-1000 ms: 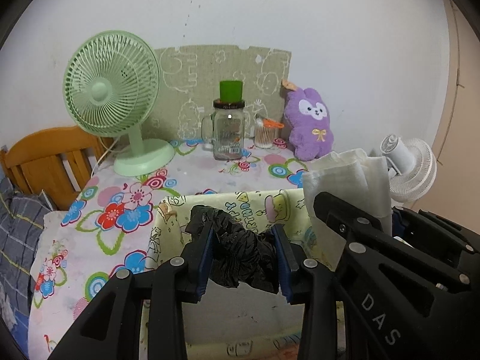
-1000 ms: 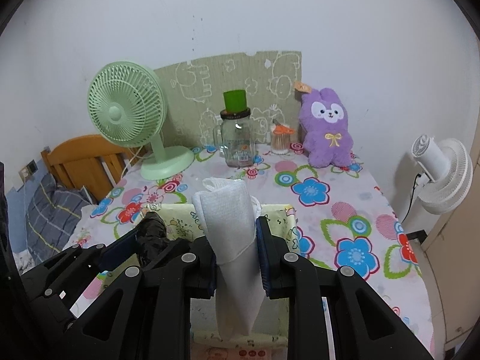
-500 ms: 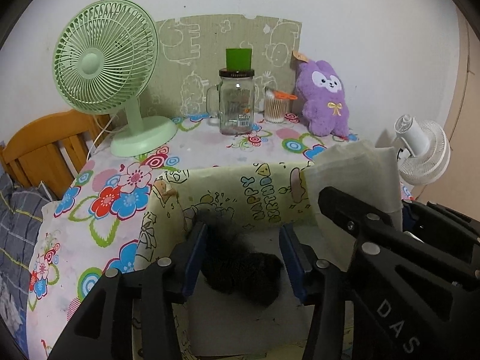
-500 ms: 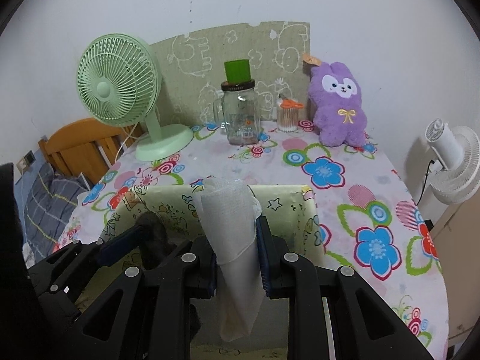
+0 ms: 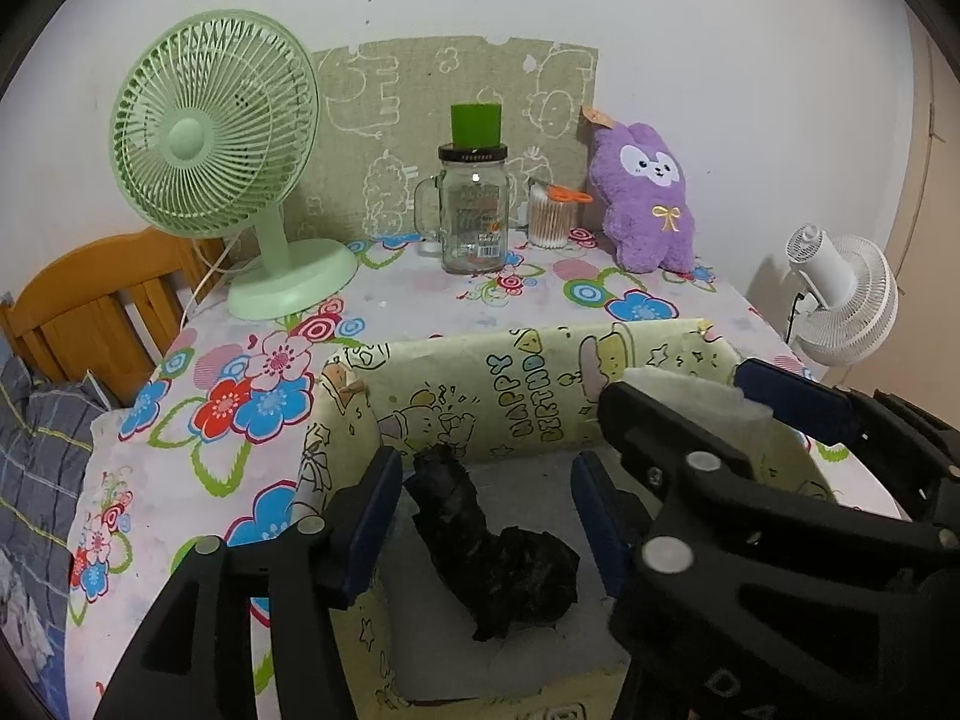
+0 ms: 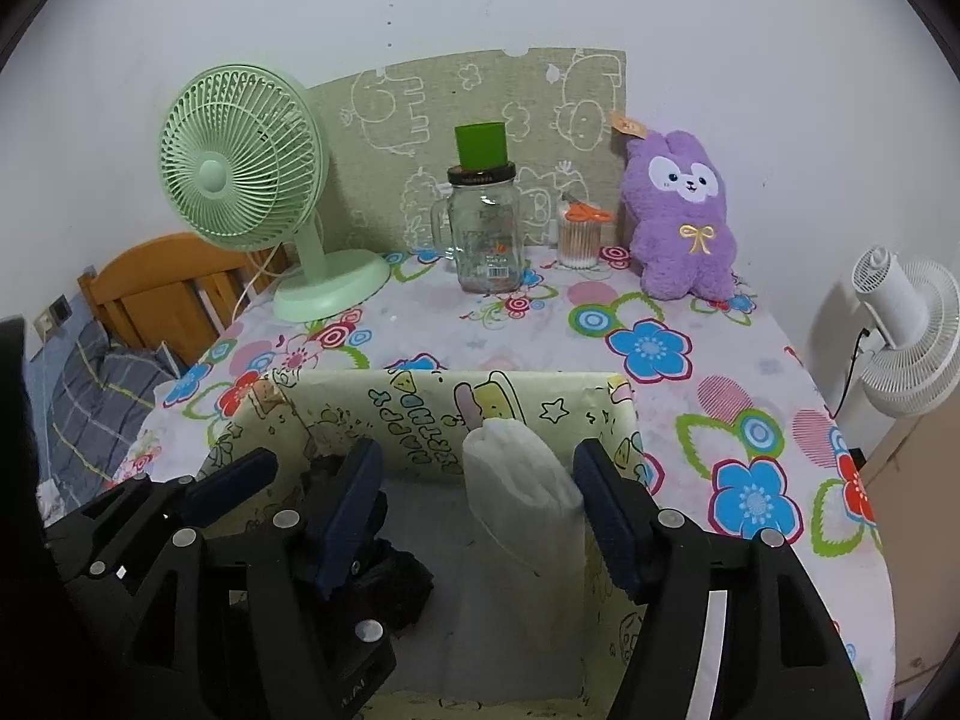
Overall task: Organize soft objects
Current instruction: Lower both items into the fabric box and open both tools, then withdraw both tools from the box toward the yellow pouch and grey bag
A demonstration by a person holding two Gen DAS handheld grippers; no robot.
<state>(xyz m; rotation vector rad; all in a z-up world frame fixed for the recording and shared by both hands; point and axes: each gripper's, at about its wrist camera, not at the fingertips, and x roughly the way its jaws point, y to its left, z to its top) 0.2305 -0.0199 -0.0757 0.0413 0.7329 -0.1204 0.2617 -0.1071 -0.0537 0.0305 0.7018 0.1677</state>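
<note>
A yellow "happy birthday" box (image 5: 528, 384) stands open at the table's front edge. A crumpled black cloth (image 5: 492, 546) lies on its floor, between the spread fingers of my open left gripper (image 5: 486, 516). A folded white cloth (image 6: 528, 486) leans against the box's right wall (image 6: 618, 414), between the spread fingers of my open right gripper (image 6: 480, 504). The black cloth (image 6: 396, 576) shows partly behind the left gripper in the right wrist view. The white cloth's edge (image 5: 696, 393) shows in the left wrist view.
On the floral tablecloth (image 6: 660, 348) stand a green fan (image 5: 222, 162), a glass jar (image 5: 474, 210) with a green cup on it, a cotton-swab cup (image 5: 549, 219) and a purple plush rabbit (image 5: 645, 198). A wooden chair (image 5: 102, 306) is left, a white fan (image 5: 840, 294) right.
Both grippers lowered into the box and opened. The black cloth dropped from the left gripper onto the box floor. The white cloth left the right gripper and rests against the right wall.
</note>
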